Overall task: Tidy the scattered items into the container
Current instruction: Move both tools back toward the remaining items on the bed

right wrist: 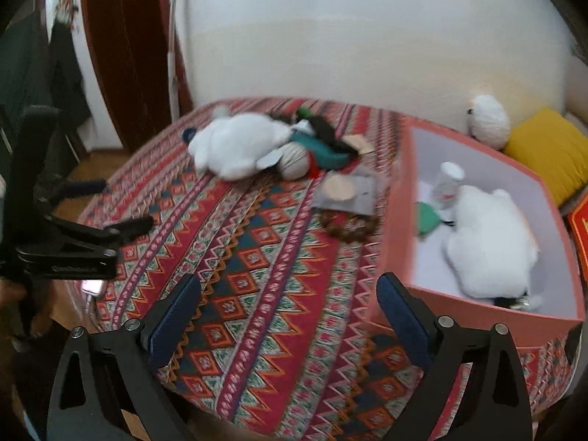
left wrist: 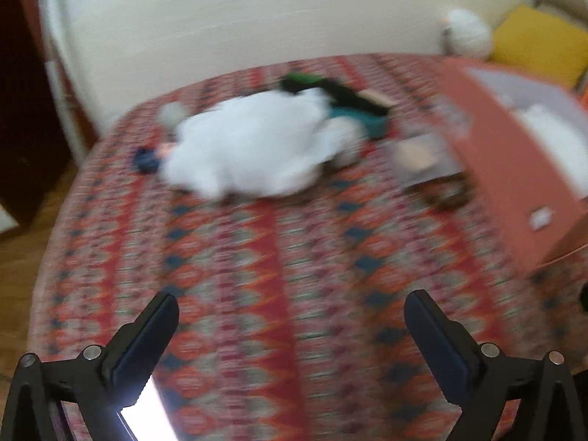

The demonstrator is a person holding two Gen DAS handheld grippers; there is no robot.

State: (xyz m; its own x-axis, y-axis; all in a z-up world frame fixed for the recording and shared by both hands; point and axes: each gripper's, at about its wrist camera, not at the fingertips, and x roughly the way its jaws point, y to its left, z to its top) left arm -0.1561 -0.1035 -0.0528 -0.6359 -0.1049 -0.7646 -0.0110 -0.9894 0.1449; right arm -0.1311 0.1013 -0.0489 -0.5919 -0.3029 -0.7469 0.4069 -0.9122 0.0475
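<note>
Both wrist views from above the patterned bed's near edge, facing the far wall, sharing the white plush and box

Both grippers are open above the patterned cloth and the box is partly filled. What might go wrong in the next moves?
1. The white plush toy lies against the grey ball and a teal item, so lifting it may drag them along.
2. The left gripper view is blurred, so a grasp may miss.
3. The pink box already holds another plush, so room may be tight.
</note>
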